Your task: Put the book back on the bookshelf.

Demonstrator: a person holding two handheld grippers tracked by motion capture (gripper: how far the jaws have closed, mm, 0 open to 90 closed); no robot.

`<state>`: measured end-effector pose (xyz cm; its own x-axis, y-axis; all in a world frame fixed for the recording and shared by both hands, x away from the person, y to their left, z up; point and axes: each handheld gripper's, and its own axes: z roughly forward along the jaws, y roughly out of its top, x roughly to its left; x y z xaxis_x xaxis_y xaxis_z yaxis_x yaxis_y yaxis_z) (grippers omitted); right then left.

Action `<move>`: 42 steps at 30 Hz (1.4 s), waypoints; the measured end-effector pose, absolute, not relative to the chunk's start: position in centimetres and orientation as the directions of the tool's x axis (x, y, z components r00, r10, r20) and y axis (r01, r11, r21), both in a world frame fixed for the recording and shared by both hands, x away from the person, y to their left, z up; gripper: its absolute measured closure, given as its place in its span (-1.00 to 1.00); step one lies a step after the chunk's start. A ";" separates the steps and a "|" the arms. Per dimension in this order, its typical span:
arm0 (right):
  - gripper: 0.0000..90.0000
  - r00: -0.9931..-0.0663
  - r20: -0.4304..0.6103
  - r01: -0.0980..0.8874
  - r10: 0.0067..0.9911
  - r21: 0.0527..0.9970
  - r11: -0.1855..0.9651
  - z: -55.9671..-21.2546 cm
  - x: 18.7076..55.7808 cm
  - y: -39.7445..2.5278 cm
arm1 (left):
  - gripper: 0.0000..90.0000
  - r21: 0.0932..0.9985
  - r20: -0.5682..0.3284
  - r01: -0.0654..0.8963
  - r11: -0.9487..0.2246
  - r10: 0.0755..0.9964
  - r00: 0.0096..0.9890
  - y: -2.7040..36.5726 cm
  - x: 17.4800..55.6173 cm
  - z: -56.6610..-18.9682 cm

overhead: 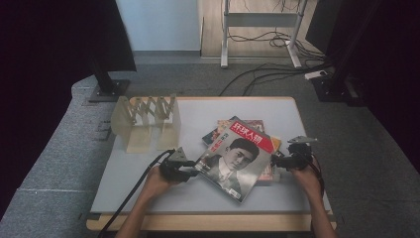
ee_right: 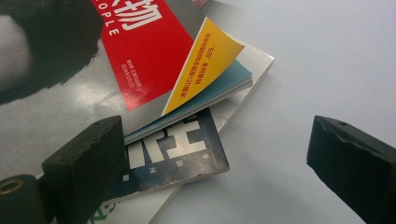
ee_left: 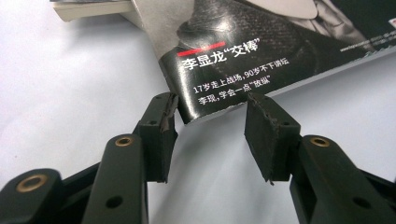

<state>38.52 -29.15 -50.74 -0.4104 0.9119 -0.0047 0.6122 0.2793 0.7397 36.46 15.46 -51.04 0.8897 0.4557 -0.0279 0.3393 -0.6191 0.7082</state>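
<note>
High view: top magazine point(overhead: 236, 158) (portrait cover, red title block) lies askew on small stack point(overhead: 270, 171), right of table point(overhead: 148, 188) centre, well right of and nearer than wooden rack point(overhead: 148, 121). Left gripper point(overhead: 194, 169) at magazine's left edge; right gripper point(overhead: 277, 161) at its right edge.

Left gripper view: left gripper point(ee_left: 212, 109) jaws spread, magazine's point(ee_left: 261, 51) lower corner between them, not pinched.

Right gripper view: right gripper point(ee_right: 215, 140) jaws wide apart beside magazine's point(ee_right: 140, 56) curled yellow-backed corner; lower magazines point(ee_right: 187, 149) beneath.
</note>
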 end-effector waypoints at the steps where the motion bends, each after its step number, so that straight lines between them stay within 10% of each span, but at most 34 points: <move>1: -0.91 -0.409 -0.006 0.612 0.913 0.740 0.279 -50.7 38.6 -29.1 | 0.18 0.706 -0.026 0.338 -0.622 0.454 0.891 15.4 36.4 -51.1; 30: -0.88 -0.392 0.006 0.616 0.920 0.745 0.257 -49.9 38.3 -30.7 | 0.17 0.741 -0.042 0.318 -0.591 0.432 0.901 12.2 37.2 -50.9; 42: -0.92 -0.396 0.027 0.614 0.918 0.750 0.243 -49.4 38.4 -30.9 | -0.43 0.758 -0.040 0.374 -0.534 0.534 0.844 13.1 38.6 -49.8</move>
